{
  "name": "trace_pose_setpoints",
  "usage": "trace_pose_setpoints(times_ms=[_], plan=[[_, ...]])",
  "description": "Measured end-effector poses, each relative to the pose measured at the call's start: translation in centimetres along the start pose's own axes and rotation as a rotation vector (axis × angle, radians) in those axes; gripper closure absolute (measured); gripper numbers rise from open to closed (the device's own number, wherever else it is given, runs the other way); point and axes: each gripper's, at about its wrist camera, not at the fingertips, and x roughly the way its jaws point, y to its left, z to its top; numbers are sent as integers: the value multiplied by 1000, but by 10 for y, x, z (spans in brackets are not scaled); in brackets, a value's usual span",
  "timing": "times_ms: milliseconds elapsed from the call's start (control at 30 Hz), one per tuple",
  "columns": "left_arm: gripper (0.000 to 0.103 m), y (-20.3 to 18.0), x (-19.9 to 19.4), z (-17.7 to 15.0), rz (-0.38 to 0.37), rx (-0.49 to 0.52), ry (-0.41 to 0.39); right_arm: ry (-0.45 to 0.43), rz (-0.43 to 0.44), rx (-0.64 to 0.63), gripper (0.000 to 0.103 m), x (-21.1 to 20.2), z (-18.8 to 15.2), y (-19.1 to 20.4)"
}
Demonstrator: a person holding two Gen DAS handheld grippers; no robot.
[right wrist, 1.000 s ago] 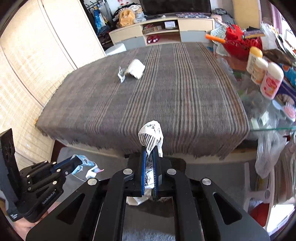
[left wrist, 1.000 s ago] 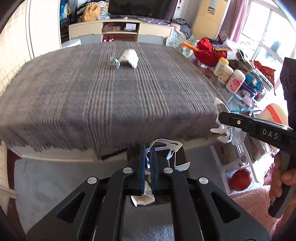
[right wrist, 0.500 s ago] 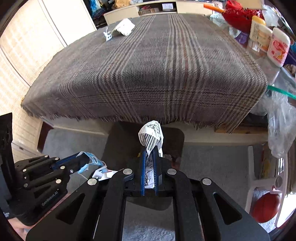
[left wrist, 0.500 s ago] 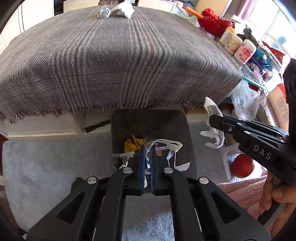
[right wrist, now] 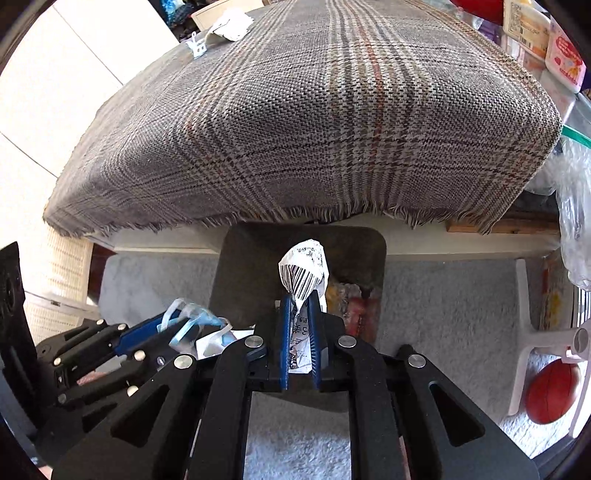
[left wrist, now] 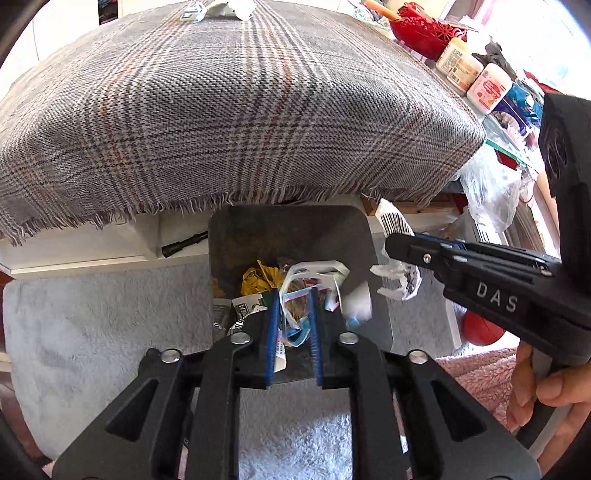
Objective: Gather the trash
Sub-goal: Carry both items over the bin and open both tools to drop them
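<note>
A dark trash bin [left wrist: 288,229] stands on the floor below the table edge, with yellow and printed scraps inside; it also shows in the right wrist view [right wrist: 255,266]. My left gripper [left wrist: 293,295] hangs over the bin with its jaws parted, and a white and blue plastic wrapper [left wrist: 317,280] is blurred and loose between and beside them. My right gripper [right wrist: 299,299] is shut on a crumpled barcode paper [right wrist: 304,269] above the bin; it shows from the side in the left wrist view [left wrist: 397,243]. Two more white scraps [right wrist: 225,26] lie at the table's far end.
The table carries a grey plaid cloth [left wrist: 240,110] with a fringed edge. Bottles [left wrist: 487,86] and a red basket [left wrist: 424,31] crowd its right side. A clear plastic bag [left wrist: 487,184] hangs at right. A red ball [right wrist: 550,391] and grey rug [left wrist: 92,325] are on the floor.
Both grippers moved closer over the bin. The left jaws have parted and the plastic wrapper is coming loose. The right gripper still holds the barcode paper.
</note>
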Motion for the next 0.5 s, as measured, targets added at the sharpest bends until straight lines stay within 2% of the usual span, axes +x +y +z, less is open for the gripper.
trace_pose_setpoints(times_ms=[100,200,267,333,467,500], plan=[[82,-2,2,-1,4,9,7,9,6,12,89,1,1,-3],[81,-4,3,-2,14,24,8,18,7,20,75,1,0,-5],[79,-4,1,-3,13,26,5,15,8,22,72,1,0,-6],[72,-2,0,-3,14,21,0,10,9,28,64,-1,-1,-8],[59,3,-4,-2,13,6,-12,-8,-4,44,35,-5,0,-13],[52,4,-7,-2,13,1,-18,-19,-11,50,26,-8,1,-14]])
